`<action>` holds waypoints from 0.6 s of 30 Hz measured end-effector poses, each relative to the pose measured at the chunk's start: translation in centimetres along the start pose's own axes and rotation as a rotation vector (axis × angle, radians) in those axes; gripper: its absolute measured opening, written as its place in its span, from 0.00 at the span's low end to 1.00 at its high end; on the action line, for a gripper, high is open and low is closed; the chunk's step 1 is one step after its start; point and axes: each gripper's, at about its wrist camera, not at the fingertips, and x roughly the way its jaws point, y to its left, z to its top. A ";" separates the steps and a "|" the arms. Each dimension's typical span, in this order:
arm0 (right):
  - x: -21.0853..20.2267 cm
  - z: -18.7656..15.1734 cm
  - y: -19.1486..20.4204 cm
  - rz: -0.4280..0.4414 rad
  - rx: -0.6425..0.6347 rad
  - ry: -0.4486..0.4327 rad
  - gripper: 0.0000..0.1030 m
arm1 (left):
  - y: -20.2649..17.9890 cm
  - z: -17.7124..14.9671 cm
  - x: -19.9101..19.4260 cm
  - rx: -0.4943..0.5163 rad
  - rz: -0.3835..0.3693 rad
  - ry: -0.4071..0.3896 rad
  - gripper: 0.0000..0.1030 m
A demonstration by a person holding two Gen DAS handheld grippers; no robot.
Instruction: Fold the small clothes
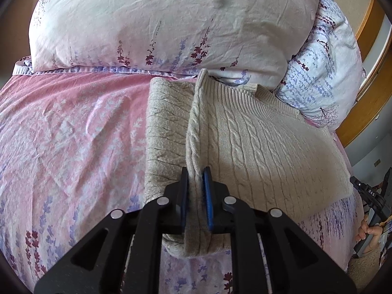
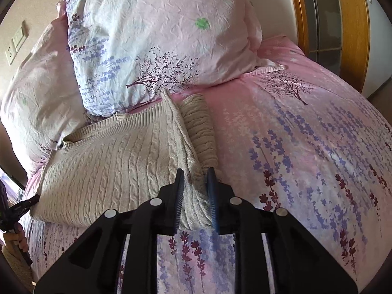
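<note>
A beige cable-knit sweater point(image 1: 257, 142) lies flat on the pink flowered bedsheet point(image 1: 73, 127), its ribbed hem toward the pillows. My left gripper point(image 1: 196, 174) is shut on a raised fold along the sweater's left edge, where a sleeve point(image 1: 166, 127) lies folded beside the body. In the right wrist view the sweater point(image 2: 110, 161) spreads to the left, and my right gripper point(image 2: 196, 175) is shut on its near right edge, knit filling the space between the pads. The other sleeve point(image 2: 199, 125) lies just beyond those fingers.
Two flowered pillows point(image 1: 159, 24) point(image 2: 159, 36) press against the sweater's far edge. A hand holding the other gripper's handle point(image 1: 370, 210) shows at the bed's side. A wooden door frame point(image 2: 352, 24) stands at the right, and wall sockets point(image 2: 14, 46) at the left.
</note>
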 end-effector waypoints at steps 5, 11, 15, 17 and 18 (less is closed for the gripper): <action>-0.2 -0.3 1.7 0.000 -0.044 -0.033 0.21 | 0.0 0.0 -0.4 -0.005 0.000 -0.004 0.16; 0.6 -0.5 4.4 0.001 -0.146 -0.020 0.36 | -0.8 0.1 -2.3 0.024 0.088 -0.092 0.45; 0.0 -0.7 4.6 -0.071 -0.166 -0.072 0.39 | -2.8 0.4 -3.8 0.095 0.174 -0.209 0.57; -1.3 -0.5 4.6 -0.090 -0.164 -0.144 0.39 | -4.2 0.4 -3.9 0.140 0.154 -0.228 0.59; -1.7 -0.3 4.7 -0.071 -0.167 -0.155 0.39 | -4.9 0.4 -3.8 0.160 0.134 -0.226 0.61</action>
